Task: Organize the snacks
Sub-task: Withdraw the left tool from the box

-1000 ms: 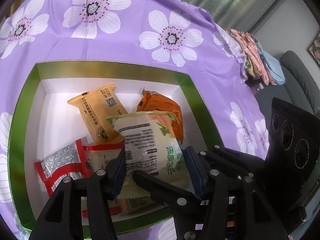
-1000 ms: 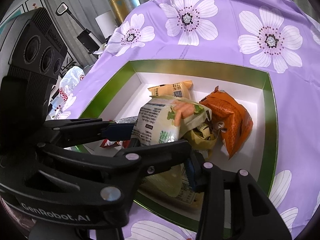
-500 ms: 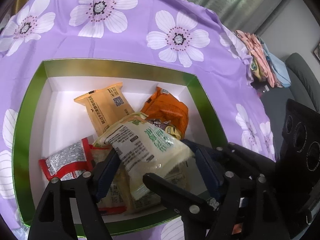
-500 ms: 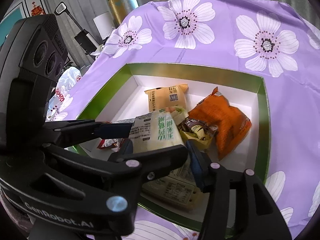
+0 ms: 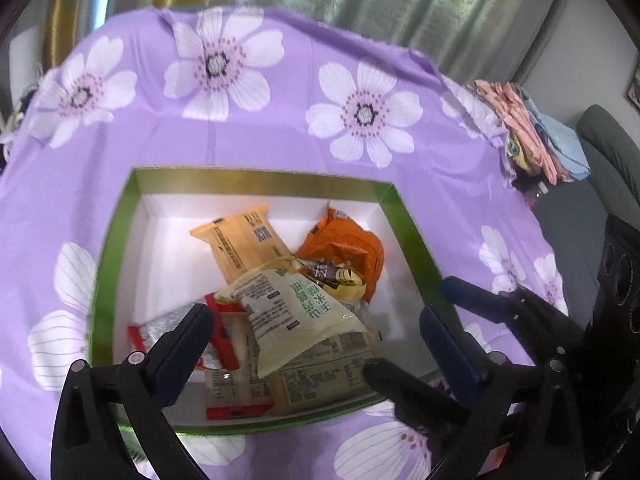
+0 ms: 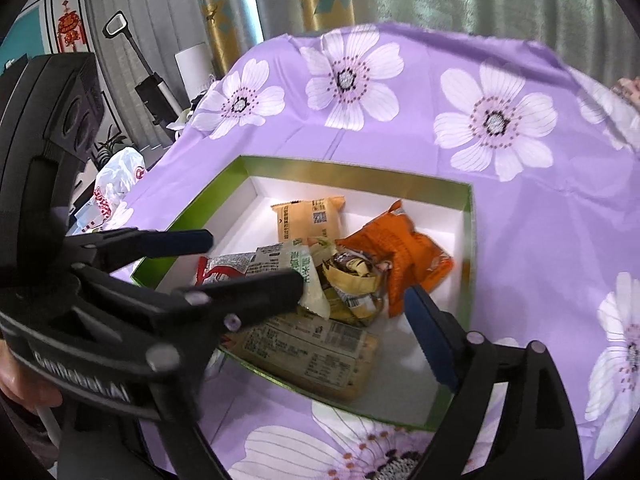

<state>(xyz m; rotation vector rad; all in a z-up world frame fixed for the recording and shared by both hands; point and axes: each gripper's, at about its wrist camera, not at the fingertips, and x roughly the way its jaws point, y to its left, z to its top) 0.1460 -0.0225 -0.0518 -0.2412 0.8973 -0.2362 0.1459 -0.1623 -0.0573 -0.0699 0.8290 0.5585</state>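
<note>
A green-rimmed box (image 5: 256,178) with a white inside holds several snack packs. The pale cream pack with green print (image 5: 296,316) lies on top of the pile; it also shows in the right wrist view (image 6: 300,268). Around it lie a tan pack (image 5: 244,240), an orange pack (image 5: 344,246), a red and silver pack (image 5: 168,326) and a flat beige pack (image 6: 308,346). My left gripper (image 5: 316,332) is open and empty above the box's near side. My right gripper (image 6: 356,292) is open and empty over the box (image 6: 352,168), to the right of the left one.
The box sits on a purple cloth with white flowers (image 5: 360,112). Folded clothes (image 5: 528,128) lie at the cloth's far right edge beside a grey sofa (image 5: 612,152). A white plastic bag (image 6: 116,180) and a vacuum stand left of the table.
My left gripper opened and let go of the cream pack, which dropped onto the pile in the box. Both grippers have pulled back and up from the box.
</note>
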